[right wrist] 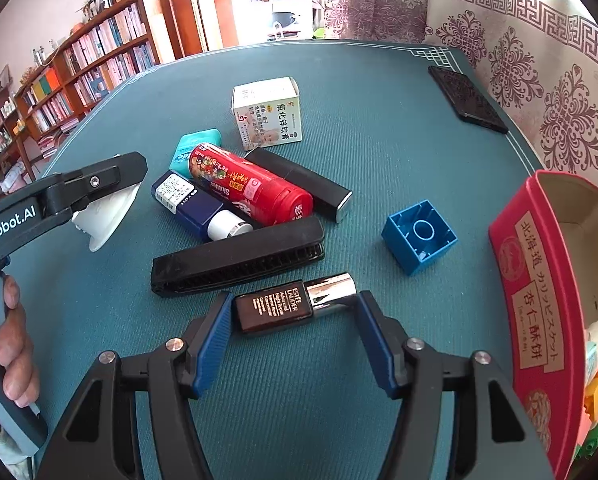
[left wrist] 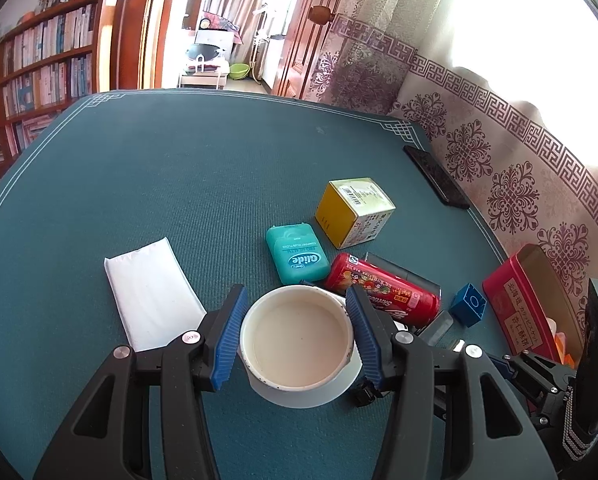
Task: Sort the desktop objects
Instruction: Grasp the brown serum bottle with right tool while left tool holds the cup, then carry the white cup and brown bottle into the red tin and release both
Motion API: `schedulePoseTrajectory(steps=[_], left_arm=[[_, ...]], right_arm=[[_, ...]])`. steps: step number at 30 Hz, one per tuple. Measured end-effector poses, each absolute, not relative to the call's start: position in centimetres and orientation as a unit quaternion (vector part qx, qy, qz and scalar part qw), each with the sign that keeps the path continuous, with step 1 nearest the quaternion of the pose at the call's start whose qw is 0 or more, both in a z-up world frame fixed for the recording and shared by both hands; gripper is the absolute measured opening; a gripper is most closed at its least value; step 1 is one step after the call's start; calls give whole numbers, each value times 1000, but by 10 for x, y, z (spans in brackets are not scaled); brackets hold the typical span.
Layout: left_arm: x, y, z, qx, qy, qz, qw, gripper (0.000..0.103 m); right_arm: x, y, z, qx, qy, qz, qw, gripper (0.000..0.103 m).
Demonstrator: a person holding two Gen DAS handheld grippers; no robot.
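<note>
My left gripper (left wrist: 296,294) is shut on a white cup (left wrist: 299,344), its blue pads pressed on both sides of the rim, just above the green mat. In the right wrist view the same cup (right wrist: 103,216) hangs tilted in the left gripper's fingers (right wrist: 99,182). My right gripper (right wrist: 295,300) points down at a small brown bottle with a silver cap (right wrist: 283,306) lying on the mat. Its pads touch the bottle's two ends. A red tin box (right wrist: 539,300) with coloured pieces inside stands open at the right.
A pile lies mid-mat: red candy tube (right wrist: 251,190), navy tube (right wrist: 191,204), black folding comb (right wrist: 239,260), black case (right wrist: 307,184), teal floss box (left wrist: 297,252), medicine carton (right wrist: 269,114). A blue brick (right wrist: 419,236), a black phone (right wrist: 467,98) and a white packet (left wrist: 151,292) lie apart.
</note>
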State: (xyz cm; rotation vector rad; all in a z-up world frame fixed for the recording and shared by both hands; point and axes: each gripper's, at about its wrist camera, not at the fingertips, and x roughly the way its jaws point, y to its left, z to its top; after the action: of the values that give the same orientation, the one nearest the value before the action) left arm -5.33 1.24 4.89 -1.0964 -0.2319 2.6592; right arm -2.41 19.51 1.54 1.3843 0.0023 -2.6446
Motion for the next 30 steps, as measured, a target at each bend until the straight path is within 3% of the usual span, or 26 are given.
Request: schedulePoseTrajectory(steps=[11,30], left_arm=[[-51,16,49,-375,-74,915,129,54],[-34,37,52,-367,-39,919,135,54]], right_arm=[[15,194,33,435,9,-897,75,66],[73,264,74,376,-82,-923,5,66]])
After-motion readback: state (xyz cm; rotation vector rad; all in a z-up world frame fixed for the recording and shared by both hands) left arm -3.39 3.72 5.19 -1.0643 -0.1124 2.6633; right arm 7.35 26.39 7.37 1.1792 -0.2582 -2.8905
